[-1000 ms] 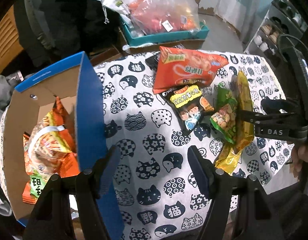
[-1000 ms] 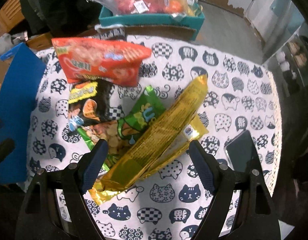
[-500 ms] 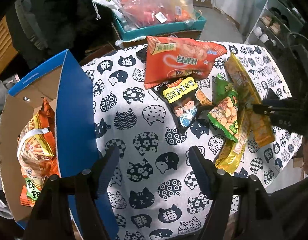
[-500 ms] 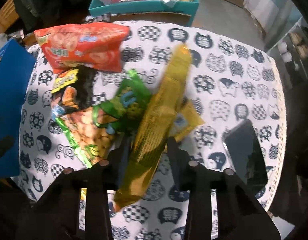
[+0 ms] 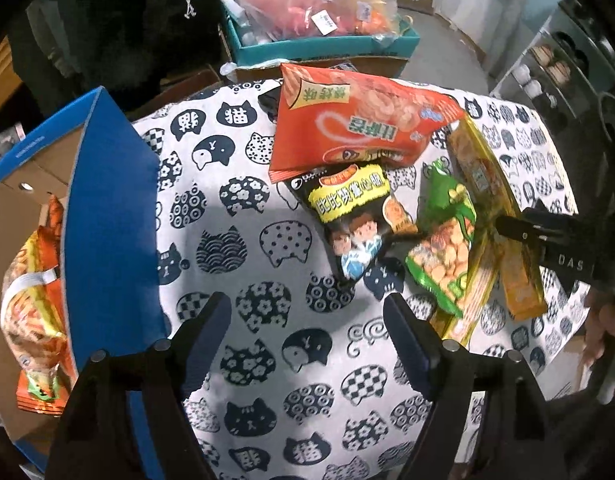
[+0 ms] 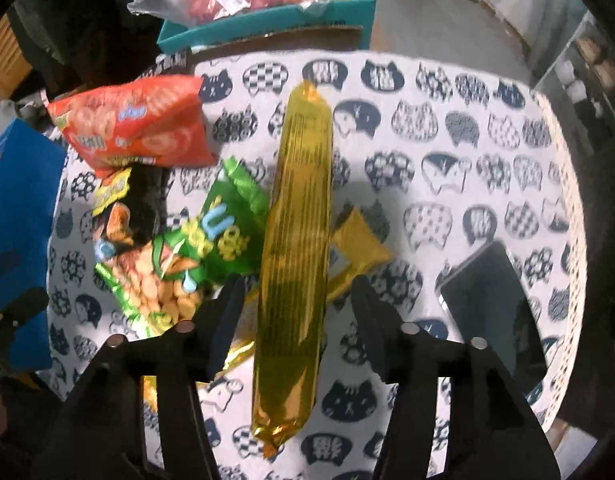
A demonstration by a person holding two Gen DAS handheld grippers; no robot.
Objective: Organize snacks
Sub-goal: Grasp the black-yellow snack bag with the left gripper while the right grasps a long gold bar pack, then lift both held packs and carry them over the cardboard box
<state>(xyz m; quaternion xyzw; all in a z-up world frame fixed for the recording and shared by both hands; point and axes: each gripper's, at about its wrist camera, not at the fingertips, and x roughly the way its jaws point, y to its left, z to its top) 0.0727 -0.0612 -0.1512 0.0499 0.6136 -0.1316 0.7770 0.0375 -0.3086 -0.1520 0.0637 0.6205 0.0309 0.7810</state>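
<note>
Left wrist view: four loose snack bags lay on the cat-print white tablecloth (image 5: 243, 208): one large orange-red crinkled bag (image 5: 359, 128), one black bag with yellow label (image 5: 355, 216), one green biscuit bag (image 5: 443, 252), one long gold foil packet (image 5: 487, 200). More orange packs (image 5: 31, 312) sat inside the blue-edged cardboard box (image 5: 111, 220) at left. A teal box of plastic-wrapped goods (image 5: 327, 40) stood beyond the table. Left gripper (image 5: 307, 320) hovered over bare cloth, fingers wide apart, holding nothing. Right gripper (image 5: 507, 226) reached in at the gold packet.

Right wrist view: right gripper (image 6: 293, 300) straddled the gold foil packet (image 6: 299, 240), which ran lengthwise between its fingers; whether the pads pressed it I couldn't tell. A dark phone (image 6: 495, 300) lay to the right on the cloth.
</note>
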